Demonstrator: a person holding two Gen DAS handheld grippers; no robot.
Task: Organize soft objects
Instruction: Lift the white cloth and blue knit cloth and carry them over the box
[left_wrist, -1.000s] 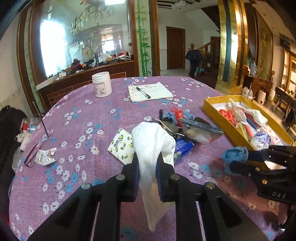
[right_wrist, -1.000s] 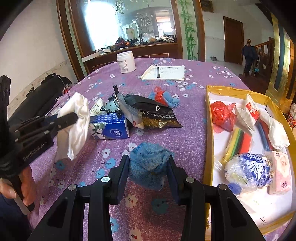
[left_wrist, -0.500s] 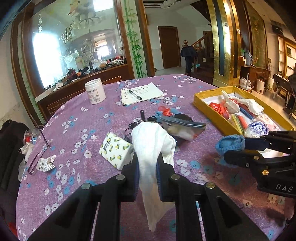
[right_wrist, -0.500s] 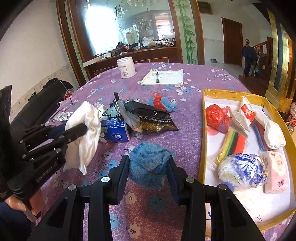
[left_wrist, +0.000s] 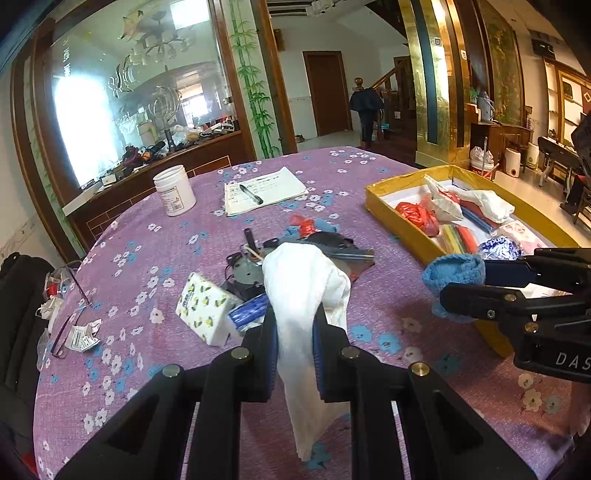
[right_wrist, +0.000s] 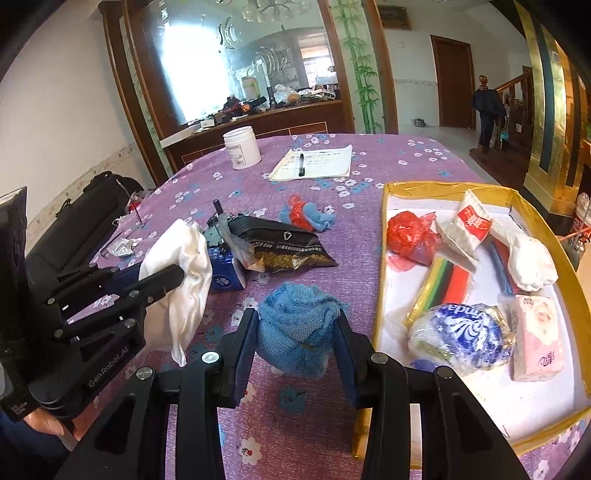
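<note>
From the left wrist, your left gripper (left_wrist: 295, 332) pinches the white cloth (left_wrist: 304, 295) between its jaws, the cloth bunched above the pads and a long tail hanging below them, clear of the table (left_wrist: 147, 236). Ahead lies the clutter — a tissue pack (left_wrist: 205, 312), a dark bag (left_wrist: 332, 247) — and to the right the yellow tray (left_wrist: 391, 218), already holding soft things. Your right gripper (left_wrist: 458, 280) shows at the right edge, just beside the tray's near wall, with the blue cloth (left_wrist: 454, 273) clamped at its tips.

From the right wrist, the jaws press in on both sides of the blue cloth (right_wrist: 299, 332), which bulges out above and below the pads. It hangs over the purple table, just left of the tray's (right_wrist: 380, 258) long wall. The open floor of the tray is at the near end, beside the blue-and-white bag (right_wrist: 461, 336) and the pink pack (right_wrist: 539, 339).

The step in hand looks like carrying both cloths to the tray. Lift the blue one over the wall before you spread the jaws — its lower fringe could catch the rim. Bring the white cloth across high, minding its tail, and drop it on bare floor rather than on top of the pile.
</note>
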